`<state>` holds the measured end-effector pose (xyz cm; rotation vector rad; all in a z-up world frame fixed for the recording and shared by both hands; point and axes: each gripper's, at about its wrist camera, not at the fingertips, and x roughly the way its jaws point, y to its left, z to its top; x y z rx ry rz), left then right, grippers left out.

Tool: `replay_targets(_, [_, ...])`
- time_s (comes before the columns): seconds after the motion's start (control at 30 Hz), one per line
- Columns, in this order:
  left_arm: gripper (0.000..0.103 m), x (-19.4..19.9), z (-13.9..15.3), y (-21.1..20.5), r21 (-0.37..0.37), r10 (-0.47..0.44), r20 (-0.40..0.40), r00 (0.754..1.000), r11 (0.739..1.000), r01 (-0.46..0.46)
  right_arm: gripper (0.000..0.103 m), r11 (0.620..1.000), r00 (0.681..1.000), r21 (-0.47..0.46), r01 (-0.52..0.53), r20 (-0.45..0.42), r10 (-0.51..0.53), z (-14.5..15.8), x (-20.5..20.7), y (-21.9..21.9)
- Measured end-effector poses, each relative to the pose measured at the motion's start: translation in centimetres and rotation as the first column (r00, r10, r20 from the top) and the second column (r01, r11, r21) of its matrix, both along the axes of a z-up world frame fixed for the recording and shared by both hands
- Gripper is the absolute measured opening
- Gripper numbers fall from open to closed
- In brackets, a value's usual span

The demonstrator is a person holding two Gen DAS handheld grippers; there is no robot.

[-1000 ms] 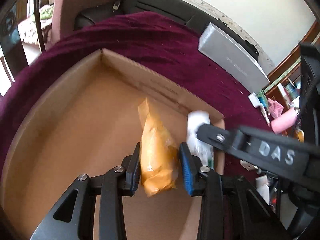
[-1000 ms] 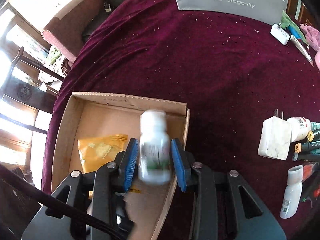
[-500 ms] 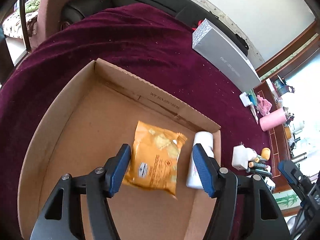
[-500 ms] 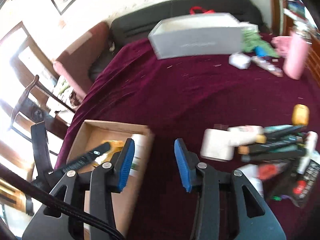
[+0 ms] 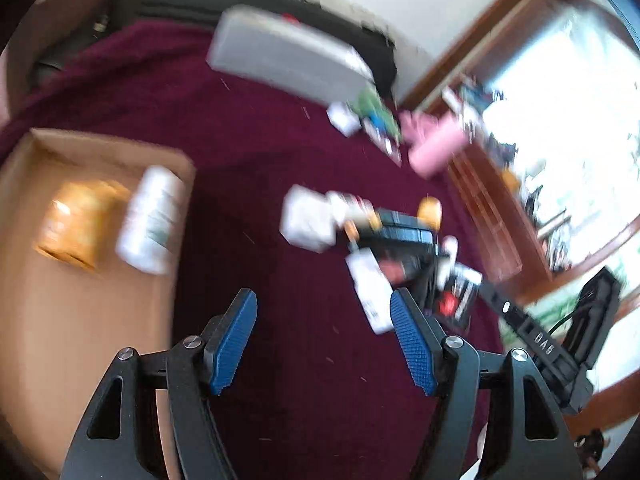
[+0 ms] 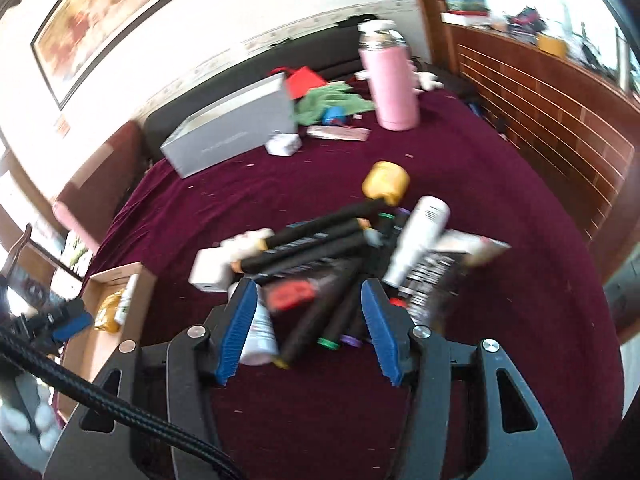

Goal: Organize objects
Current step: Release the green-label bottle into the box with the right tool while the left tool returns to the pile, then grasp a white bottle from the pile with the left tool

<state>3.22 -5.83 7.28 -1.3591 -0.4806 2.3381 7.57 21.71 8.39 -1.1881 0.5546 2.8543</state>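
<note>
Cardboard box (image 5: pixel 80 320) at the left edge of the maroon cloth (image 5: pixel 260 128), open-topped; inside, white bottle (image 5: pixel 150 220) lying on its side against the right wall, long axis running toward the far wall, cap end farther away; orange packet (image 5: pixel 76 224) flat just left of the bottle, apart from it, long axis roughly parallel. Left gripper (image 5: pixel 324 340) over bare cloth just right of the box, jaws just been opening, now wide, nothing between them. Toward the right edge of the cloth, a blurred heap: white charger (image 6: pixel 212 274), black markers (image 6: pixel 312 240), yellow cap (image 6: pixel 386 182), white tube (image 6: pixel 418 240). Right gripper (image 6: pixel 308 328) above that heap, jaws just been opening, moderately wide, pads pressing on nothing, markers seen in the gap. Near the far edge, grey box (image 6: pixel 232 136) and upright pink flask (image 6: pixel 390 84).
</note>
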Motion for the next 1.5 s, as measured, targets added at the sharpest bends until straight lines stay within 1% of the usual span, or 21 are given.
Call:
replay_targets(0.07, [0.063,-0.3,-1.5,2.9,-0.028,-0.013,0.033,0.999,1.0,0.014,0.053,0.999,0.999,0.025,0.035,-0.023,-0.035,-0.8,0.3,0.8])
replay_targets(0.1, [0.063,-0.4,-2.0,3.7,-0.041,-0.011,0.04,0.999,0.999,0.012,0.053,0.998,0.998,0.035,0.045,-0.034,-0.044,-1.0,0.6,1.1])
replay_targets(0.2, [0.063,-1.4,-2.7,6.1,-0.102,0.007,0.028,1.0,0.995,-0.004,0.053,0.994,0.993,0.061,0.088,-0.08,-0.083,-1.8,1.1,2.4])
replay_targets(0.4, [0.063,-3.1,-4.3,9.4,-0.217,0.02,0.007,1.0,0.976,-0.018,0.053,0.99,0.981,0.01,0.142,-0.132,-0.14,-3.2,1.8,5.1])
replay_targets(0.43, [0.063,-3.4,-4.6,10.0,-0.237,0.016,-0.002,1.0,0.971,-0.016,0.053,0.989,0.981,0.0,0.149,-0.126,-0.148,-3.5,1.7,5.5])
replay_targets(0.5, [0.063,-3.8,-5.0,11.2,-0.272,0.004,-0.017,1.0,0.962,-0.008,0.053,0.988,0.982,-0.051,0.145,-0.111,-0.15,-3.9,1.5,6.3])
replay_targets(0.57, [0.062,-4.0,-5.5,12.3,-0.309,-0.016,-0.037,0.999,0.951,0.004,0.054,0.987,0.982,-0.066,0.147,-0.112,-0.153,-3.9,1.4,6.6])
replay_targets(0.6, [0.061,-4.1,-5.7,12.8,-0.33,-0.026,-0.045,0.999,0.944,0.009,0.054,0.987,0.982,-0.076,0.141,-0.112,-0.149,-4.0,1.4,6.7])
replay_targets(0.63, [0.055,-4.0,-6.0,13.2,-0.344,-0.042,-0.055,0.998,0.939,0.021,0.054,0.987,0.983,-0.081,0.138,-0.112,-0.147,-4.0,1.4,6.7])
replay_targets(0.67, [0.038,-3.9,-5.9,13.3,-0.32,-0.06,-0.07,0.996,0.947,0.034,0.054,0.987,0.983,-0.082,0.137,-0.113,-0.146,-4.0,1.5,6.7])
replay_targets(0.7, [0.034,-3.7,-5.7,13.5,-0.306,-0.076,-0.073,0.994,0.951,0.05,0.054,0.987,0.983,-0.081,0.136,-0.115,-0.145,-4.0,1.5,6.7])
replay_targets(0.73, [0.03,-3.5,-5.4,13.5,-0.313,-0.082,-0.074,0.994,0.948,0.055,0.056,0.988,0.983,-0.081,0.135,-0.116,-0.144,-4.0,1.5,6.7])
replay_targets(0.77, [0.028,-3.3,-5.1,13.3,-0.309,-0.101,-0.081,0.992,0.948,0.071,0.056,0.988,0.983,-0.081,0.134,-0.114,-0.143,-4.1,1.5,6.7])
replay_targets(0.87, [0.028,-2.0,-4.3,12.0,-0.309,-0.117,-0.102,0.988,0.948,0.081,0.056,0.987,0.984,-0.089,0.135,-0.103,-0.144,-4.4,1.4,6.8])
replay_targets(0.93, [0.028,-0.6,-3.6,10.2,-0.295,-0.11,-0.113,0.987,0.953,0.073,0.056,0.986,0.985,-0.096,0.139,-0.093,-0.148,-4.6,1.4,6.9])
replay_targets(1.03, [0.029,1.3,-3.2,7.6,-0.306,-0.095,-0.126,0.987,0.951,0.053,0.056,0.985,0.985,-0.097,0.146,-0.082,-0.154,-4.9,1.3,6.9])
replay_targets(1.13, [0.029,2.7,-3.5,5.3,-0.316,-0.075,-0.113,0.991,0.948,0.035,0.056,0.986,0.986,-0.095,0.14,-0.081,-0.147,-4.9,1.3,6.7])
replay_targets(1.23, [0.029,3.9,-4.3,3.2,-0.292,-0.054,-0.089,0.995,0.956,0.026,0.056,0.988,0.988,-0.092,0.125,-0.083,-0.133,-4.6,1.2,6.5])
replay_targets(1.37, [0.029,4.6,-5.3,1.8,-0.268,-0.034,-0.081,0.996,0.963,0.011,0.056,0.989,0.996,-0.134,0.059,-0.052,-0.066,-3.7,1.0,5.6])
replay_targets(1.43, [0.029,4.6,-5.7,1.3,-0.238,-0.022,-0.081,0.996,0.971,0.002,0.056,0.988,0.999,-0.156,0.007,-0.034,-0.013,-2.9,0.6,4.6])
replay_targets(1.5, [0.029,4.8,-5.8,1.2,-0.23,-0.022,-0.085,0.996,0.973,0.002,0.057,0.984,0.998,-0.169,-0.055,-0.025,0.052,-2.1,0.0,3.0])
